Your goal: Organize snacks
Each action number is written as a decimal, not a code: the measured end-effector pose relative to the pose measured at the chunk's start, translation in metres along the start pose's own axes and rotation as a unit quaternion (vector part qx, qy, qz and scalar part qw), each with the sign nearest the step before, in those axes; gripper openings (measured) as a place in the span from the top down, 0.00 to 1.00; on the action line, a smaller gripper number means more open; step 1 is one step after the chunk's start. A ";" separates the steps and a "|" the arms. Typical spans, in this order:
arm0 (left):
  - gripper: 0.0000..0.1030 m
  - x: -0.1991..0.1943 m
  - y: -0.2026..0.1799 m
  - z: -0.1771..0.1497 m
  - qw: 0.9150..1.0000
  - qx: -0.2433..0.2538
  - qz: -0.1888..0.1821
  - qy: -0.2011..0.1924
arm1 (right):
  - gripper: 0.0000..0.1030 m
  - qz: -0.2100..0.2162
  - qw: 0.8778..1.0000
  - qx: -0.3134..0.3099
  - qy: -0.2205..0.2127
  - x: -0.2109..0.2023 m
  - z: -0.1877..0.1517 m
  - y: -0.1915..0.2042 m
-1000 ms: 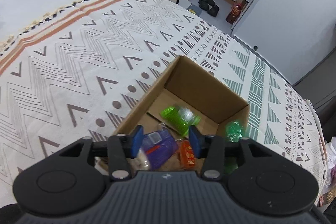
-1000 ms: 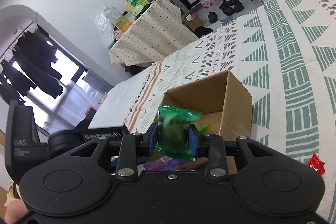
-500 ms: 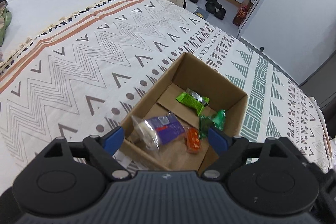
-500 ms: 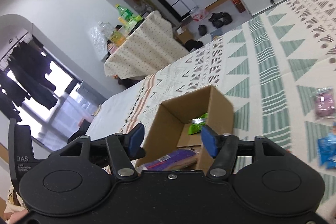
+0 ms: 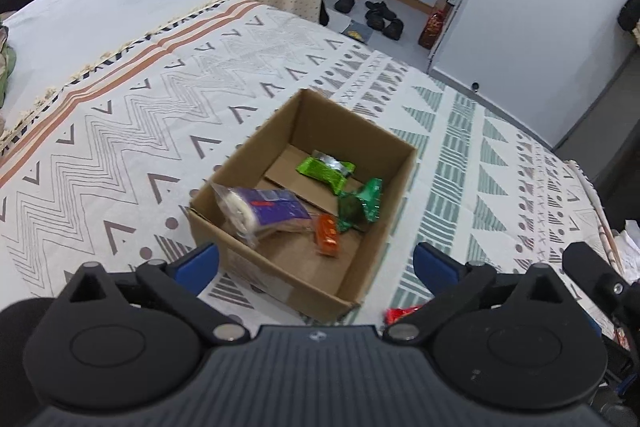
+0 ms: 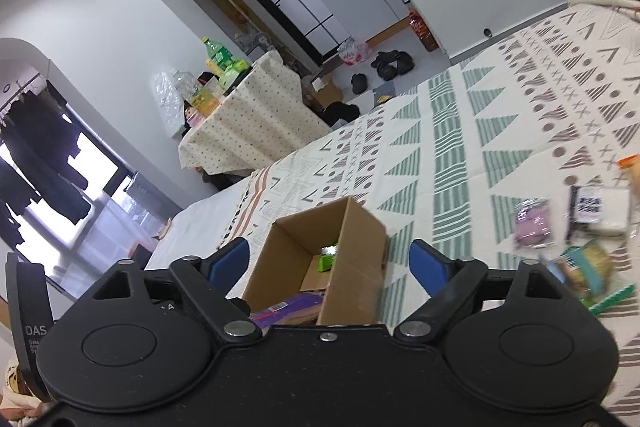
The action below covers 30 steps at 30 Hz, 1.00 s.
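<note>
Both hand-held grippers spread wide, empty, above the bed!
Left hand-held gripper [image 5: 316,265] looks into the open brown cardboard box [image 5: 362,277]: purple, orange, green packets. Right hand-held gripper [image 6: 328,261] alone catches blurred loose snack packets [image 6: 534,223] on the patterned bedspread [image 6: 452,163].

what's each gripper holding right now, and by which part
Nothing is held. The left gripper and right gripper both stand wide open and empty, with the cardboard box of snacks beyond them.

Bright, even daylight from the window [image 6: 86,187]; motion blur on the snacks [image 6: 560,227] right of it; fisheye-bent edges.
</note>
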<state>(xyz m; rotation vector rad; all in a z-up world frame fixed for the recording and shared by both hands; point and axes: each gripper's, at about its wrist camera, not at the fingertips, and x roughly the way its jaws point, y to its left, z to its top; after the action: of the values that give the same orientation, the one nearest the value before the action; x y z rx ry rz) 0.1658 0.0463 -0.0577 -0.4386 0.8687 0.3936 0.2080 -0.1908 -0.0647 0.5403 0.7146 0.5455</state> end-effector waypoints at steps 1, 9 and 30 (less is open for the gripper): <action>0.00 -0.002 -0.003 -0.002 1.000 0.002 -0.003 0.000 | 0.13 -0.002 1.000 0.000 -0.004 -0.004 0.001 -0.003; 0.00 -0.011 -0.030 -0.020 1.000 0.018 -0.026 0.002 | 0.03 -0.021 0.999 -0.001 -0.035 -0.040 0.008 -0.024; 0.00 -0.018 -0.077 -0.070 0.996 0.054 -0.064 0.032 | 0.00 -0.064 0.996 0.019 -0.058 -0.104 0.002 -0.085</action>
<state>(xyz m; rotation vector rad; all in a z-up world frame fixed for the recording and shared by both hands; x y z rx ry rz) 0.1485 -0.0571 -0.0671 -0.4062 0.9150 0.2148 0.1671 -0.3192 -0.0688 0.5537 0.6452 0.3778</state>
